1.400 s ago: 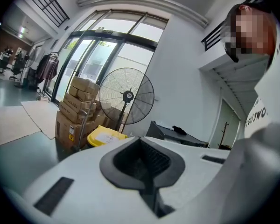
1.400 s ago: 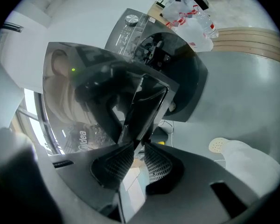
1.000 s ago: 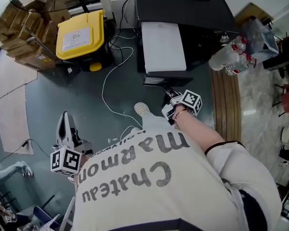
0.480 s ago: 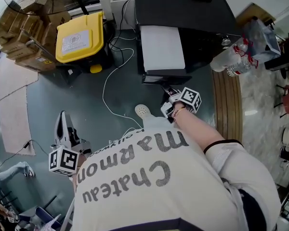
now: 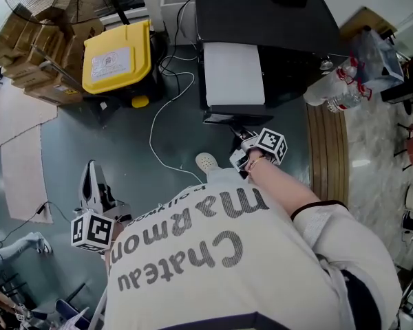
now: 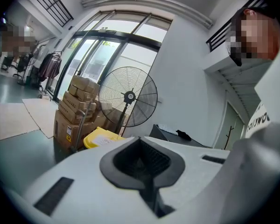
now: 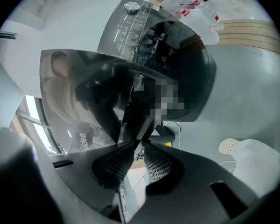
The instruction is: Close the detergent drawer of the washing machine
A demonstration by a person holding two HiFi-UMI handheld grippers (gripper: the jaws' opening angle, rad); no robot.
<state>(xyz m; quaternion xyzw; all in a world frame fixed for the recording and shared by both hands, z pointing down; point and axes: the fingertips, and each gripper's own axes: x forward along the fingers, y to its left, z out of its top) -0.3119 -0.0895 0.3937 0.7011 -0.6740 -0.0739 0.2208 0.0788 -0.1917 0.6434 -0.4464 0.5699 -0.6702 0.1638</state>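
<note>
**Detergent drawer – position.** The detergent drawer [image 5: 230,117] shows in the head view as a dark ledge standing out from the near face of the washing machine [image 5: 286,53], at centre, towards the person. In the right gripper view it appears to be the dark glossy panel [image 7: 102,92] that fills the frame below the control panel [image 7: 123,24]; this identification is a judgement, as reflections cover most of its surface.

**Axis.** The drawer's long axis is judged to run near to far, into the machine body; closing therefore calls for a straight push away from the person, with no sideways component.

**Right gripper.** The right gripper [image 5: 238,135] lies directly on the near side of the drawer, in line with that axis and pointing far; its jaws stand narrowly apart, with the pads [image 7: 154,164] clamped on the thin near edge of the panel, so it grips the drawer and is the nearer hand by a wide margin.

**Left gripper.** The left gripper [image 5: 91,174] hangs at near left, well apart from the machine; its jaws are together with nothing between them, and its own view faces the fan [image 6: 128,97] and stacked boxes [image 6: 79,108], not the drawer.

**Clearance.** A white cable [image 5: 155,126] lies on the floor left of the drawer, clear of the push line.
</note>
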